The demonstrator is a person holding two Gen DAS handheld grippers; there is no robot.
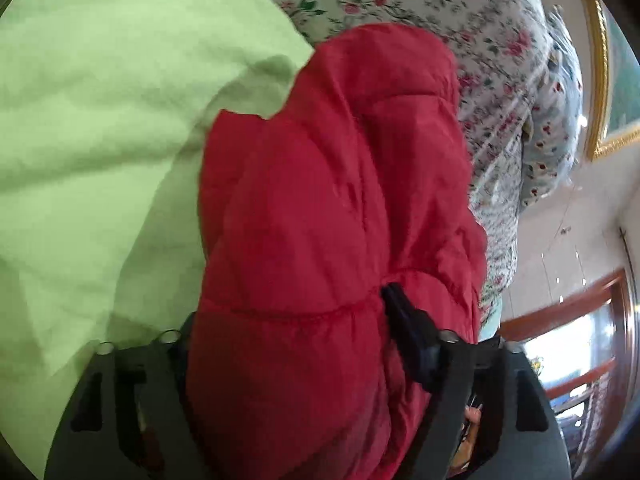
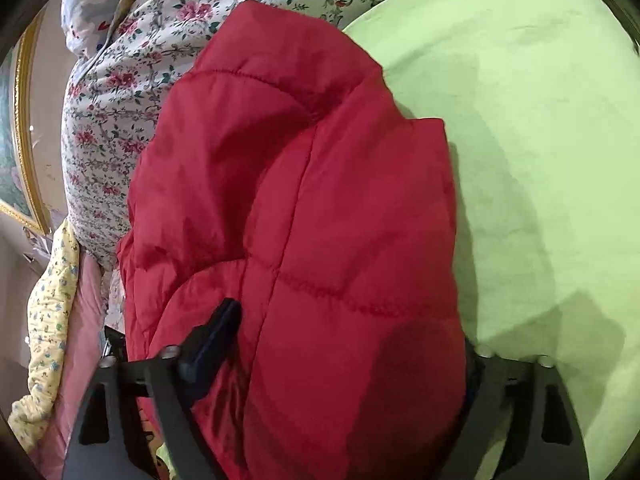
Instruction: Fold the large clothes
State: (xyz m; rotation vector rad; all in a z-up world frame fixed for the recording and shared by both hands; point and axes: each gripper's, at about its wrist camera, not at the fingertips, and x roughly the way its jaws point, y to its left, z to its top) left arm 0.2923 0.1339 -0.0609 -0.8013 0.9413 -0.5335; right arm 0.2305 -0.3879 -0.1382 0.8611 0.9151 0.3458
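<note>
A red quilted puffer jacket [image 1: 336,208] lies bunched over a light green sheet [image 1: 100,120]. My left gripper [image 1: 292,344] is shut on a thick fold of the jacket; one dark finger [image 1: 404,328] shows on the right, the other is buried under the fabric. In the right wrist view the same jacket [image 2: 304,208] fills the middle over the green sheet [image 2: 540,140]. My right gripper [image 2: 344,340] is shut on the jacket too; its left finger [image 2: 212,340] presses into the red fabric, the right one is hidden.
A floral quilt [image 1: 460,40] is heaped behind the jacket, also in the right wrist view [image 2: 132,80]. A gold picture frame [image 1: 598,80] hangs on the wall. A yellow patterned cloth [image 2: 52,312] and pink fabric [image 2: 86,340] lie at the bed's edge.
</note>
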